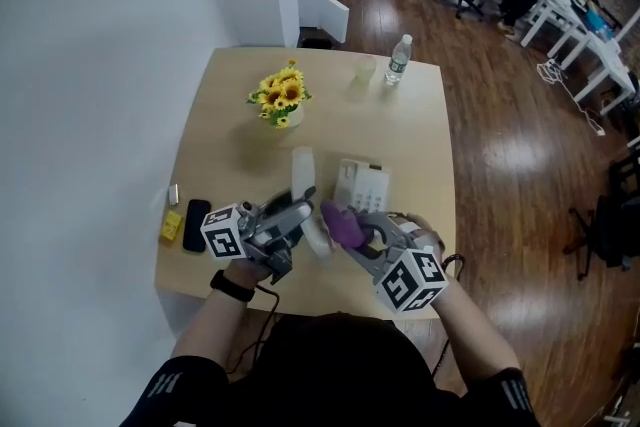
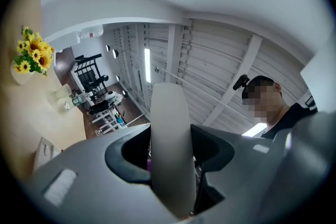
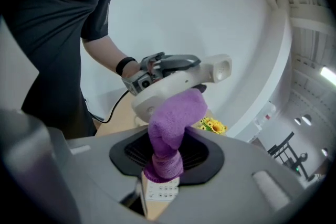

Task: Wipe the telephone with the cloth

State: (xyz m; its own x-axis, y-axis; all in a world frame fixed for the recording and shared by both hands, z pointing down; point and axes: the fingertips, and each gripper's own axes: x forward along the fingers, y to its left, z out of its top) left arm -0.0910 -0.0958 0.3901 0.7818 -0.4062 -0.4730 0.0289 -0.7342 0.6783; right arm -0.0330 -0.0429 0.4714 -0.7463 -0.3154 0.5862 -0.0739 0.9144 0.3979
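Your left gripper (image 1: pixel 303 203) grips the handset (image 2: pixel 170 149), held up just near of the base (image 1: pixel 362 185), and your right gripper (image 1: pixel 358 237) pinches the cloth (image 3: pixel 170 128) by one end against it, so rubbing hard can twist the smooth handset loose or drag the cloth out.

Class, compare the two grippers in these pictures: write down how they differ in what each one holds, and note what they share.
The left gripper is shut on the white handset; the right gripper is shut on the purple cloth. The handset is rigid and juts straight from the left gripper; the cloth is soft and bunched in the right gripper. Shared: both are shut and held close together above the table.
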